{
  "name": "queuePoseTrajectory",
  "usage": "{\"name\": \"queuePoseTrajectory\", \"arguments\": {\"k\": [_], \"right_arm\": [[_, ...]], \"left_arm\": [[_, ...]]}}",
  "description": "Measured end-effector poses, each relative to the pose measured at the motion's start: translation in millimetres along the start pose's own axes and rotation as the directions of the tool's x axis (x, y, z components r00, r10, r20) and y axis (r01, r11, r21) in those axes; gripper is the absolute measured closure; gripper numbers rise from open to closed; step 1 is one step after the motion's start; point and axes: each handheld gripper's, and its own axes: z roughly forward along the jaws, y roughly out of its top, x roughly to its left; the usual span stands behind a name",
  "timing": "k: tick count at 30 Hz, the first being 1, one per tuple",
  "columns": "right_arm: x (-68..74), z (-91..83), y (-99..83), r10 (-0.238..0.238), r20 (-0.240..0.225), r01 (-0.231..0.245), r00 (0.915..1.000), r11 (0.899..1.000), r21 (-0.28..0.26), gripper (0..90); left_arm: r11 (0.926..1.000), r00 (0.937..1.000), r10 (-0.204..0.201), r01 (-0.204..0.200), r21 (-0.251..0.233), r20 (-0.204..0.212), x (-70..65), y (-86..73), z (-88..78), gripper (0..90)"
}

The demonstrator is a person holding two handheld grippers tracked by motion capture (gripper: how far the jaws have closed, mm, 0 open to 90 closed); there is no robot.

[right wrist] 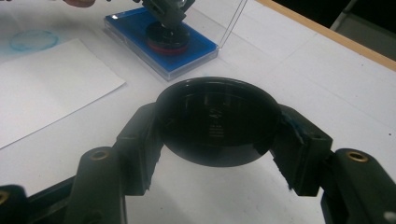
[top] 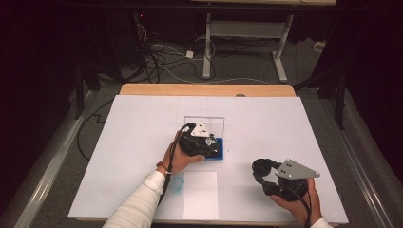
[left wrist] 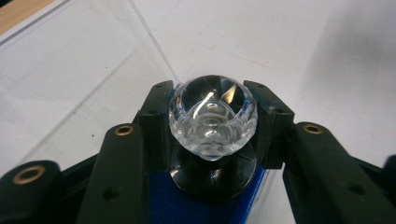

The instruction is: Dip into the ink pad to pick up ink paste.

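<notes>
Mid-counter: left gripper [left wrist: 212,116] clamps crystal knob [left wrist: 212,119] over blue base [right wrist: 161,44] | right gripper [right wrist: 217,123] holds black disc [right wrist: 217,121] | assembly pending

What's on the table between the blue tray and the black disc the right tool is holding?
Nothing: in the right gripper view, bare white table runs from the blue tray to the black disc clamped in the right tool.

Faceted clear glassy knob [left wrist: 212,119]; glossy black disc [right wrist: 217,122]; matt white paper [top: 200,194].
</notes>
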Motion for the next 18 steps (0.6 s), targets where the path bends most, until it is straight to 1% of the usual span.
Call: {"name": "queuePoseTrajectory", "arguments": {"k": [4,6,9,12,14,18], "right_arm": [[0.2,0.5,-0.2,0.001,0.006,-0.001,1.0000,1.000,0.004,38.5],[0.2,0.5,0.1,0.000,0.010,0.000,0.9999,1.000,0.002,38.5],[-1.0,1.1,0.6,0.003,0.011,-0.003,0.9999,1.000,0.002,38.5],[-1.4,1.9,0.7,0.003,0.011,-0.003,0.9999,1.000,0.004,38.5],[-1.3,2.5,0.3,0.004,0.013,-0.004,0.9999,1.000,0.008,38.5],[-0.8,3.7,0.7,0.004,0.012,-0.004,0.9999,1.000,0.013,38.5]], "left_arm": [[0.9995,0.9997,0.021,-0.021,0.022,-0.010,-1.8,2.4,-0.4,54.3],[0.9995,0.9998,0.021,-0.020,0.023,-0.009,-1.6,2.4,-0.2,54.3],[0.9999,1.0000,0.008,-0.008,0.015,0.002,0.2,1.4,-0.1,54.2],[0.9998,0.9999,0.014,-0.014,0.012,0.005,1.0,1.3,0.3,54.2],[1.0000,1.0000,0.006,-0.006,0.005,0.008,1.4,0.7,0.5,54.2],[0.9999,1.0000,0.009,-0.009,0.010,0.001,0.5,1.2,0.0,54.2]]}}
